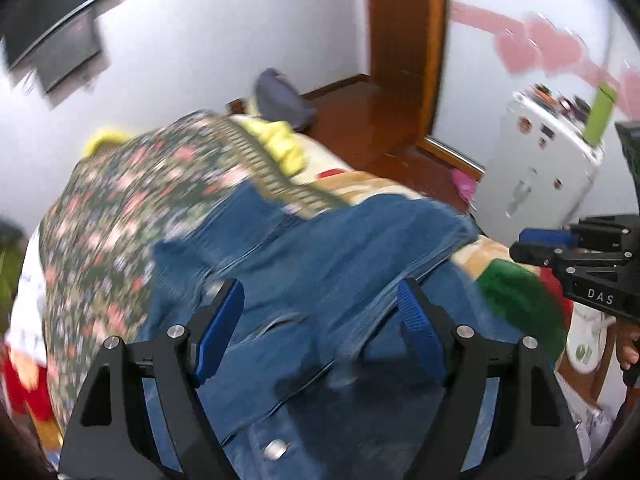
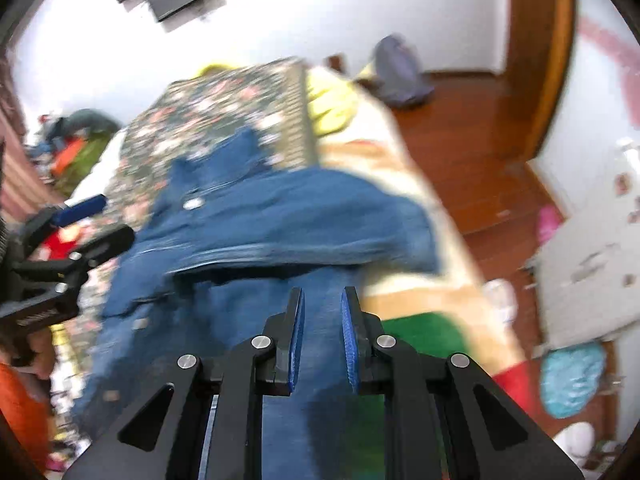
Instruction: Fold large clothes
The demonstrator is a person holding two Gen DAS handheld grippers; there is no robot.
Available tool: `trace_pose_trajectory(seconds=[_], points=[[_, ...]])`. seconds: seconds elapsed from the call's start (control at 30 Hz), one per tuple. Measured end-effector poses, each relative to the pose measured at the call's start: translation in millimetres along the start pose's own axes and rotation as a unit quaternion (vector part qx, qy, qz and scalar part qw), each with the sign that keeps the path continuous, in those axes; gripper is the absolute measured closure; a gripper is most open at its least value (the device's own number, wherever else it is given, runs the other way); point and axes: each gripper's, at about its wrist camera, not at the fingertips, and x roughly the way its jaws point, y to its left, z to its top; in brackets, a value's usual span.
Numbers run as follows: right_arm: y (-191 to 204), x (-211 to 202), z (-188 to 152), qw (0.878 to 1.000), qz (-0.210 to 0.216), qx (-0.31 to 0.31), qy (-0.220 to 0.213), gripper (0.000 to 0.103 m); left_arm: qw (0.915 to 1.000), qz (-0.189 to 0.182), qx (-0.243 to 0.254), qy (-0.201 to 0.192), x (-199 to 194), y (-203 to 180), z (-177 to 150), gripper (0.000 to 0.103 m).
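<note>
We see the denim jacket point(image 1: 320, 264) on the bed point(image 1: 360, 184), under and ahead of both jaws. Left gripper point(image 1: 320, 336) wide, empty; right gripper point(image 2: 322, 340) narrowed, nothing visibly pinched. Heavy, stiffish, floppy denim; we'd grab hem or seams.

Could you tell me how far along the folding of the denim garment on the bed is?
Early to midway, though the pictures are blurred. Done: the denim garment lies on the bed with one layer doubled across it. In hand: nothing visibly gripped; the left gripper hovers over it, jaws open, and the right gripper has its jaws shut. Left: the remaining folds, since the cloth looks rumpled.
</note>
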Motion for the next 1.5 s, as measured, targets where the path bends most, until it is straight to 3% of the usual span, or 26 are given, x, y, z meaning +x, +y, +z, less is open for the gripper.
trace_pose_trajectory(seconds=[0.1, 0.27, 0.5, 0.6, 0.67, 0.73, 0.77, 0.97, 1.1, 1.27, 1.4, 1.5], points=[[-27.0, -4.4, -2.5, 0.999, -0.027, 0.015, -0.01, 0.088, 0.9989, -0.015, 0.04, 0.021, 27.2, -34.0, 17.8, 0.024], [-73.9, 2.1, -10.7, 0.996, -0.03, 0.079, 0.003, 0.088, 0.9913, -0.033, 0.098, 0.082, 81.6, -81.9, 26.9, 0.024], [-111.2, 12.6, -33.1, 0.991, -0.037, 0.128, 0.026, 0.088, 0.9763, -0.018, 0.164, 0.14, 143.6, -130.7, 28.9, 0.021], [-119.9, 16.6, -41.4, 0.989, -0.036, 0.14, 0.032, 0.088, 0.9743, 0.014, 0.175, 0.14, 163.4, -136.1, 28.1, 0.021], [-122.5, 18.0, -44.9, 0.988, -0.033, 0.144, 0.037, 0.088, 0.9758, 0.029, 0.175, 0.128, 166.7, -136.7, 27.4, 0.027], [-123.8, 19.5, -47.2, 0.988, -0.033, 0.145, 0.04, 0.088, 0.9805, 0.045, 0.159, 0.106, 162.5, -133.4, 29.8, 0.05], [-123.7, 20.3, -47.6, 0.988, -0.033, 0.144, 0.041, 0.088, 0.9835, 0.048, 0.145, 0.097, 158.3, -129.2, 31.5, 0.064], [-114.4, 27.7, -42.8, 0.99, -0.019, 0.135, 0.045, 0.088, 0.9953, 0.039, 0.074, 0.049, 120.9, -93.5, 50.3, 0.088], [-97.6, 32.6, -31.0, 0.993, -0.009, 0.11, 0.039, 0.088, 0.999, 0.031, 0.032, -0.006, 71.2, -58.4, 62.3, 0.089], [-65.7, 40.4, -6.5, 0.997, 0.019, 0.07, 0.031, 0.088, 0.9975, 0.044, -0.016, -0.053, 15.2, 1.1, 58.1, 0.089], [-29.9, 51.3, 14.4, 0.999, 0.024, 0.019, 0.026, 0.088, 0.9953, 0.071, -0.044, -0.048, -8.2, 50.9, 25.2, 0.089], [-6.8, 74.4, 22.4, 0.998, 0.035, -0.009, 0.051, 0.088, 0.9934, 0.09, -0.066, -0.022, -6.1, 82.2, -7.3, 0.089]])
